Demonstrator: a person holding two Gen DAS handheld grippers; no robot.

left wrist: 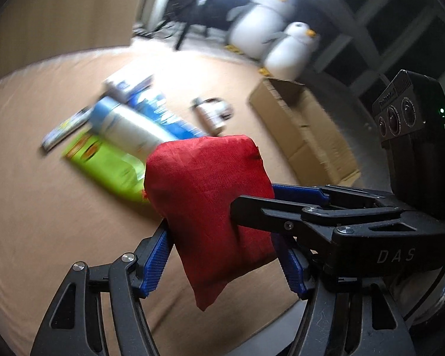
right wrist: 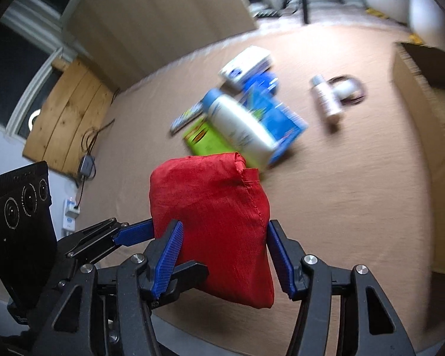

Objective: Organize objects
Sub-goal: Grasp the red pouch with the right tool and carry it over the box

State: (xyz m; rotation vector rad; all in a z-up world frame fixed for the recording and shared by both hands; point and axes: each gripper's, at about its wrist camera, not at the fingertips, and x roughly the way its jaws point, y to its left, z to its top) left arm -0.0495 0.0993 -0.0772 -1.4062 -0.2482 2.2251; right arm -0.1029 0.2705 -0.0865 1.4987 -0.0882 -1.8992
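Note:
A red cloth pouch [left wrist: 207,207] hangs in the air between both grippers; it also shows in the right wrist view [right wrist: 213,225]. My left gripper [left wrist: 225,255] is shut on its lower part. My right gripper [right wrist: 225,252] is shut on the same pouch, and its fingers [left wrist: 281,207] reach in from the right in the left wrist view. On the tan cloth behind lie a white bottle with a blue cap [right wrist: 237,124], a green packet [right wrist: 204,139], a blue packet [right wrist: 279,118], a white box [right wrist: 246,65] and a small white bottle [right wrist: 326,98].
An open cardboard box [left wrist: 305,136] stands at the right of the tan cloth [left wrist: 59,207]; its side shows in the right wrist view [right wrist: 424,124]. Two plush penguins [left wrist: 290,47] sit beyond it. A wooden board [right wrist: 68,118] leans at the left wall.

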